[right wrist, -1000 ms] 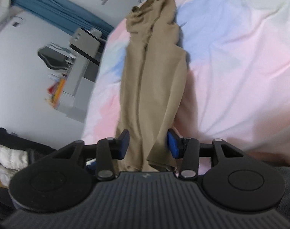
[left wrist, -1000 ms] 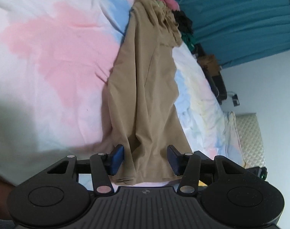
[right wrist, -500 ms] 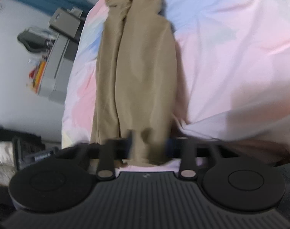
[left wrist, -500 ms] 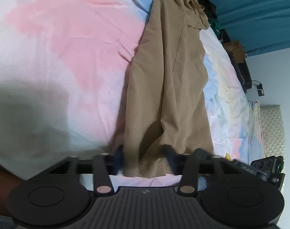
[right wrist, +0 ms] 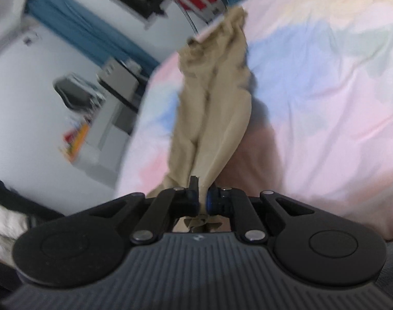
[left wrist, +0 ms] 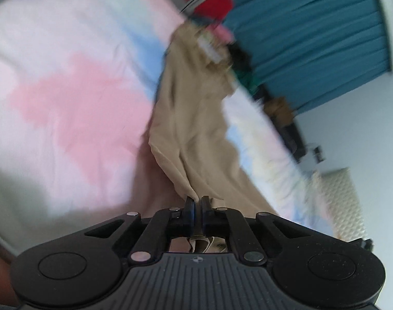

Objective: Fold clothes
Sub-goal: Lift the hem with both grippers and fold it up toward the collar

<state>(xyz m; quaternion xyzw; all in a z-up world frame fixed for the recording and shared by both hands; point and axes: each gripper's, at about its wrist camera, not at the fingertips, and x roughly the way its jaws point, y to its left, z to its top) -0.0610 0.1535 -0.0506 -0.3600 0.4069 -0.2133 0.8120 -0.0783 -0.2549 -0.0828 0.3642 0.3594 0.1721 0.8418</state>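
Observation:
A tan garment [left wrist: 196, 118] lies lengthwise on the pastel pink and blue bedsheet [left wrist: 67, 103], bunched at its far end. In the left wrist view its near hem rises off the bed into my left gripper [left wrist: 198, 201]. The jaws are closing and pinch the cloth, and a fold of hem hangs behind the pads. In the right wrist view the same tan garment [right wrist: 217, 118] gathers into a narrow bunch. It runs up into my right gripper [right wrist: 202, 193], whose jaws are also closing tight on the fabric. Both views are blurred by motion.
A teal curtain [left wrist: 312, 38] and a heap of red and dark clothes [left wrist: 217, 2] stand beyond the bed's far end. A quilted cream panel [left wrist: 341, 201] sits at the right. The right wrist view shows grey cabinets [right wrist: 118, 95] against a white wall and the bedsheet [right wrist: 325, 103].
Both grippers went from open astride the hem to closed on it. Both have lifted, pulling the near end of the garment up off the sheet into folds.

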